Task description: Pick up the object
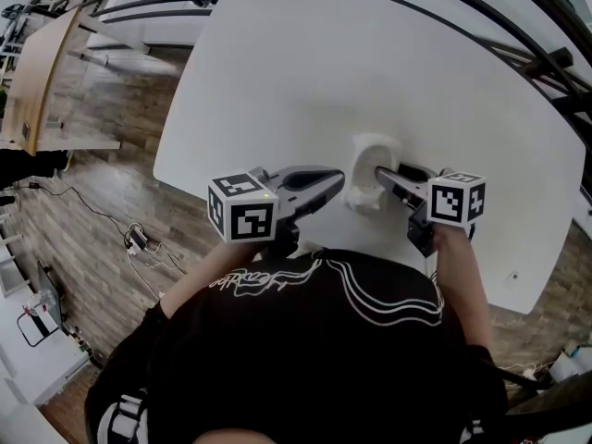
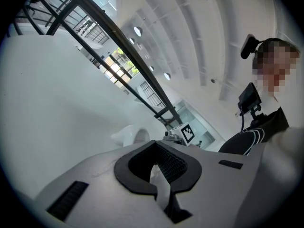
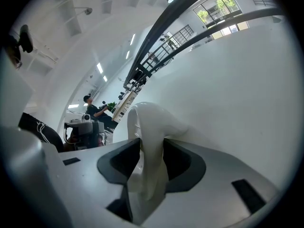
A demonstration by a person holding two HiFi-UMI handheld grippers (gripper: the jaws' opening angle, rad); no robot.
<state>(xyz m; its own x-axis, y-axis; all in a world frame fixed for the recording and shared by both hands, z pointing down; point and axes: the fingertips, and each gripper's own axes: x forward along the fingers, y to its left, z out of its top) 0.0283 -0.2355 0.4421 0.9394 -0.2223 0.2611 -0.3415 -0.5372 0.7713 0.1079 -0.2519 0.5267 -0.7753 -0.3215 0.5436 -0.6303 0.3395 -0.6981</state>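
A white, glossy mug-like object [image 1: 370,155] lies on the white table [image 1: 305,72] near its front edge. My right gripper [image 1: 381,176] reaches into it from the right and is shut on its curved wall. In the right gripper view the white object [image 3: 147,127] stands pinched between the dark pads of the right gripper [image 3: 147,175]. My left gripper [image 1: 338,181] lies just left of the object, shut and holding nothing. In the left gripper view the left gripper [image 2: 156,170] shows closed pads, with the object [image 2: 127,136] a little ahead.
The table's front edge [image 1: 231,202] runs just under both grippers, with wooden floor and cables [image 1: 139,239] to the left. Black railings [image 1: 518,26] cross behind the table. A person [image 3: 90,109] sits far off in the room.
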